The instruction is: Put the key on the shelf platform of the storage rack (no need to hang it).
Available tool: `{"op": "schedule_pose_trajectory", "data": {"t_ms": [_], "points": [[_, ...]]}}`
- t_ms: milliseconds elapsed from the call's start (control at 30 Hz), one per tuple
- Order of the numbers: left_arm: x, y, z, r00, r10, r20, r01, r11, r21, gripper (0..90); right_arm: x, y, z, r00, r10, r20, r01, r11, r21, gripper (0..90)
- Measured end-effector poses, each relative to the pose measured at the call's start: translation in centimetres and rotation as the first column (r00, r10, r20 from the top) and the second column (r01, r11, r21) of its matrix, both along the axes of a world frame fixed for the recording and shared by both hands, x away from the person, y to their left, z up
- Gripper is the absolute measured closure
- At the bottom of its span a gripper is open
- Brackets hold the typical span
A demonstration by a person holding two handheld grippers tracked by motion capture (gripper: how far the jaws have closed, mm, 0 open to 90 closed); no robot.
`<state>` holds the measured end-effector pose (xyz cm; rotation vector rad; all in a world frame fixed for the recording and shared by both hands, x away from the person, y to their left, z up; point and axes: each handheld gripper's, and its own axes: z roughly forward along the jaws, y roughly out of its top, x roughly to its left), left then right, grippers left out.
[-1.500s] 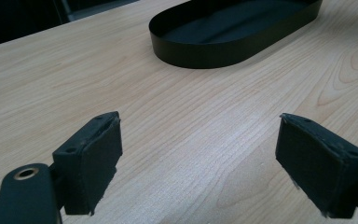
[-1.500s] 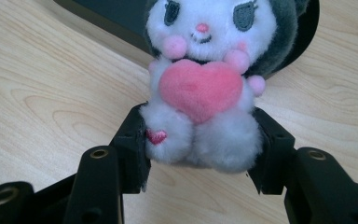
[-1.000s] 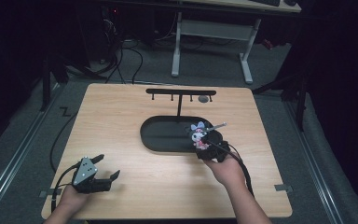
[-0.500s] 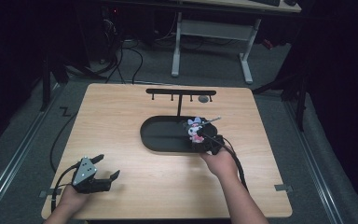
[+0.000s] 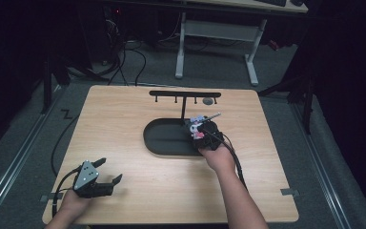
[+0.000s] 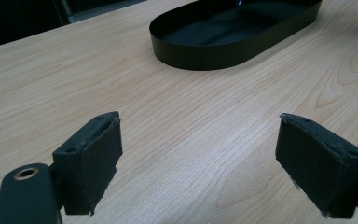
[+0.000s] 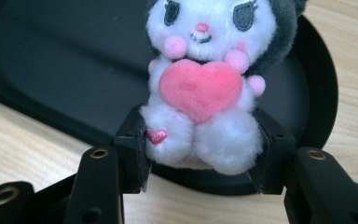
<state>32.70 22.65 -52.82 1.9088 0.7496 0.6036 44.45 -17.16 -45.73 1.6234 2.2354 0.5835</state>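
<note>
A small white plush toy (image 7: 205,93) with a dark hood and a pink heart on its chest sits between the jaws of my right gripper (image 7: 200,149), which is shut on its lower body. In the high view my right gripper (image 5: 201,131) holds the plush toy (image 5: 196,126) over the right end of the black oval tray (image 5: 164,138). The tray (image 7: 51,60) lies just beneath the toy. My left gripper (image 5: 106,177) rests at the table's front left, open, nothing between its pads (image 6: 93,154). The tray (image 6: 233,35) lies farther ahead of it.
A black T-shaped rack (image 5: 185,95) with small hooks stands behind the tray, with a round grey object (image 5: 208,101) beside it. The wooden table (image 5: 124,114) has bare surface to the left and front. A white desk frame (image 5: 217,33) stands beyond the table.
My right gripper has carried the plush toy leftward and a little lower, from beside the tray's right end to over it. The left gripper has stayed put.
</note>
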Motion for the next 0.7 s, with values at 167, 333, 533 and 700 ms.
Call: {"op": "schedule_pose_trajectory", "data": {"t_ms": [167, 333, 533, 700], "points": [[0.0, 0.0, 0.0, 1.0, -0.002, 0.002, 0.002, 1.0, 0.002, 15.4, 0.5, 0.0, -0.6, 0.9999, -0.006, -0.016, 0.006, 1.0, -0.008, 48.1], [0.0, 0.0, 0.0, 1.0, -0.002, 0.002, 0.002, 1.0, 0.003, 15.4, -0.3, 0.0, -1.2, 0.999, -0.003, -0.045, 0.002, 1.0, -0.008, 48.2], [0.0, -0.1, 0.0, 1.0, -0.003, 0.0, 0.003, 1.0, 0.006, 15.5, -1.1, -0.5, -1.3, 0.998, -0.013, -0.061, 0.013, 1.0, -0.001, 48.1], [0.0, -0.1, 0.0, 1.0, -0.002, 0.0, 0.002, 1.0, 0.008, 15.5, -1.0, -0.6, -1.7, 0.9973, -0.009, -0.073, 0.01, 1.0, 0.005, 47.8]]}}
